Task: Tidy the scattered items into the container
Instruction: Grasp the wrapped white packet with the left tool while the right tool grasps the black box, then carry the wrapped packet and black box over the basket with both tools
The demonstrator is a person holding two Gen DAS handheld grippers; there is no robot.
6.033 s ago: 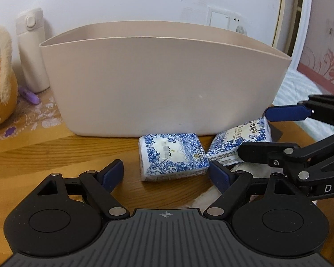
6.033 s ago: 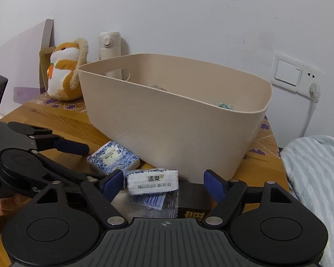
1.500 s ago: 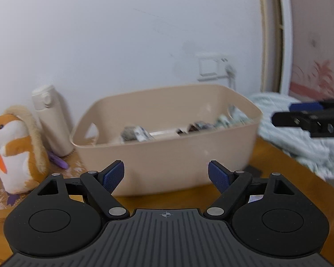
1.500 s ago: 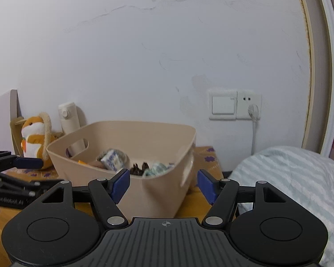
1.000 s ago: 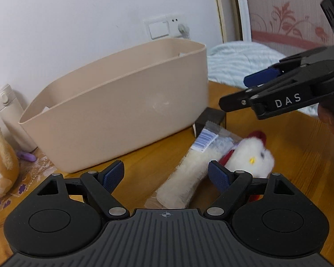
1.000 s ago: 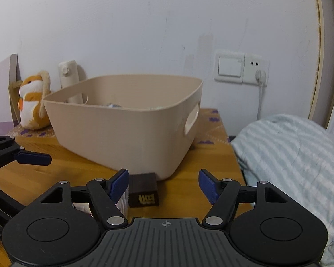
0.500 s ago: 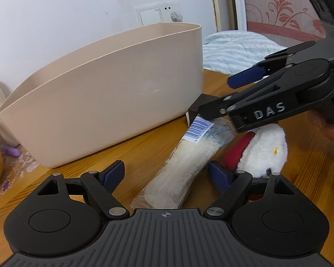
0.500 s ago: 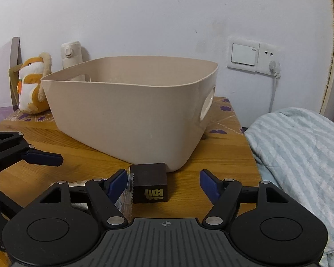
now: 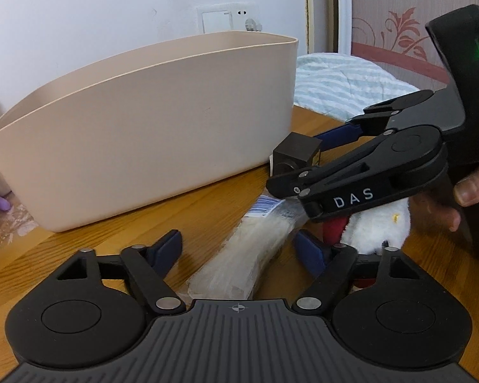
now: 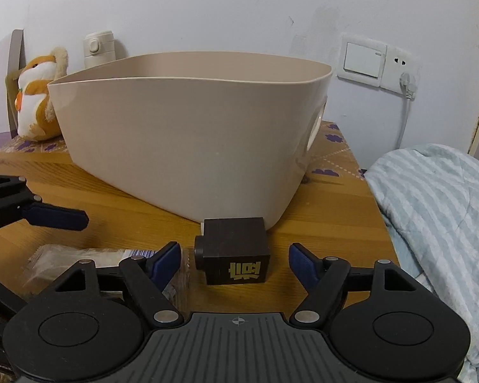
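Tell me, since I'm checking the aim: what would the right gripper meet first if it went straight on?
Probably the dark brown box, lying between the open right gripper fingers, just before the beige bin.

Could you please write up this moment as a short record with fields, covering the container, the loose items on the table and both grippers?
container: beige plastic tub, upright on the wooden table
loose items: dark brown box with gold characters, beside the tub; clear packet of pale contents; white plush toy, partly hidden
left gripper: open, jaws either side of the packet, just been closing, pads not seen pressing
right gripper: open, box between the jaws, no contact visible
background: hamster plush, cream flask, striped blanket
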